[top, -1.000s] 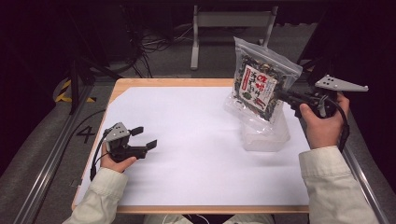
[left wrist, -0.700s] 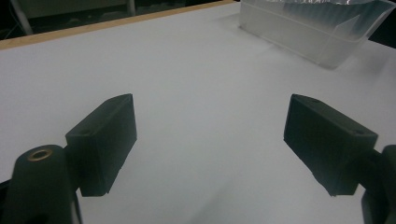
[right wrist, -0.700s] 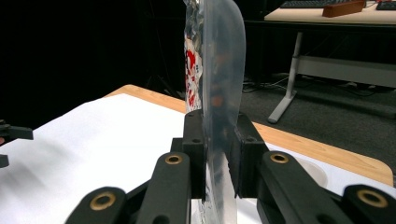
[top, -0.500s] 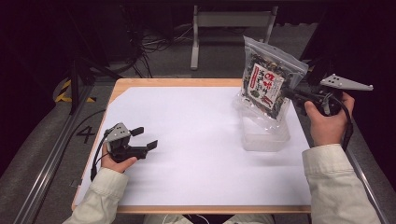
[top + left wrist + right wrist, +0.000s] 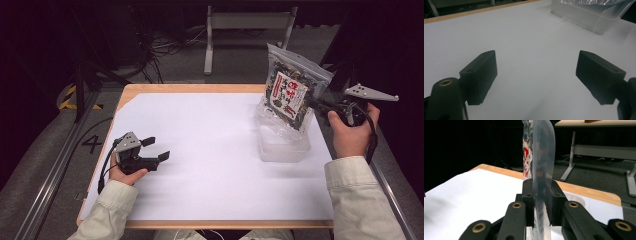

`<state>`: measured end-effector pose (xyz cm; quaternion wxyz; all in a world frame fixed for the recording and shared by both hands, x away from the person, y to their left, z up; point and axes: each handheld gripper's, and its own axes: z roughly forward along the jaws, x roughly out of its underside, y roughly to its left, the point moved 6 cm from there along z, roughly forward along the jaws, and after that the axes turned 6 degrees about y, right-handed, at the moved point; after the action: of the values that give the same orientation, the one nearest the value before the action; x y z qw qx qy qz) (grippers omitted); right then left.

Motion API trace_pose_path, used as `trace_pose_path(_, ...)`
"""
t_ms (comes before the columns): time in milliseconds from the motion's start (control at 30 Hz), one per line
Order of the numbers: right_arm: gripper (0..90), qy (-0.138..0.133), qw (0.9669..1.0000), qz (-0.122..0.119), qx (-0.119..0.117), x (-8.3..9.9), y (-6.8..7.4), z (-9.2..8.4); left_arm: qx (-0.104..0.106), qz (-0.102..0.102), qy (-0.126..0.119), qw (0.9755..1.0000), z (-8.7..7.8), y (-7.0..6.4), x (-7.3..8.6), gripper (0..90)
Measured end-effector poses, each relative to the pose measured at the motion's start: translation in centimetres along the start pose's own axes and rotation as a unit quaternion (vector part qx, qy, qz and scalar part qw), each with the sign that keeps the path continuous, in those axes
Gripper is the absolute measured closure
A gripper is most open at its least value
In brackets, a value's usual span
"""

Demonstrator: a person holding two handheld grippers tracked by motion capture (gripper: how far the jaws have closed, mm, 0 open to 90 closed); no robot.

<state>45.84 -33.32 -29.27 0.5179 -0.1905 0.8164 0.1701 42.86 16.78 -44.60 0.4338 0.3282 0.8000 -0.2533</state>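
Crinkly clear plastic snack pouch [image 5: 292, 92], light and limp, hangs upper right above the clear plastic tub [image 5: 283, 145], right claw [image 5: 540, 202] pinching its edge; left claw [image 5: 152, 149] gapes wide.

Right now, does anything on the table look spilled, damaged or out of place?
Nothing stands out. The right gripper holds the printed snack bag tilted above the clear plastic container, and the bag looks sealed. The left gripper rests open on the white table. No spill shows.
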Motion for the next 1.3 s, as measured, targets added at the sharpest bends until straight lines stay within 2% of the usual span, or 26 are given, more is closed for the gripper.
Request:
trace_pose_path(133, 78.5, 0.007, 1.0000, 0.007, 0.002, 0.6, -0.5, 0.3, -0.001, 0.002, 0.000, 1.0000, 0.1, 0.0, 0.0, 18.2)
trace_pose_path(333, 78.5, 0.016, 0.9998, 0.003, 0.012, 1.2, -0.9, 0.5, -0.001, 0.003, 0.000, 1.0000, 0.1, 0.0, 0.0, 18.2)
trace_pose_path(500, 78.5, 0.016, 0.9998, 0.004, 0.011, 2.1, -1.2, 0.9, 0.000, 0.004, 0.001, 1.0000, 0.1, -0.1, 0.0, 18.3)
trace_pose_path(1000, 78.5, 0.020, 0.9997, 0.004, 0.015, 3.1, -1.4, 1.2, 0.002, -0.001, 0.001, 1.0000, 0.0, -0.2, 0.0, 18.3)
trace_pose_path(1300, 78.5, 0.035, 0.9993, 0.006, 0.015, 4.4, -1.3, 2.0, -0.001, 0.000, 0.000, 1.0000, 0.0, -0.1, 0.0, 18.3)
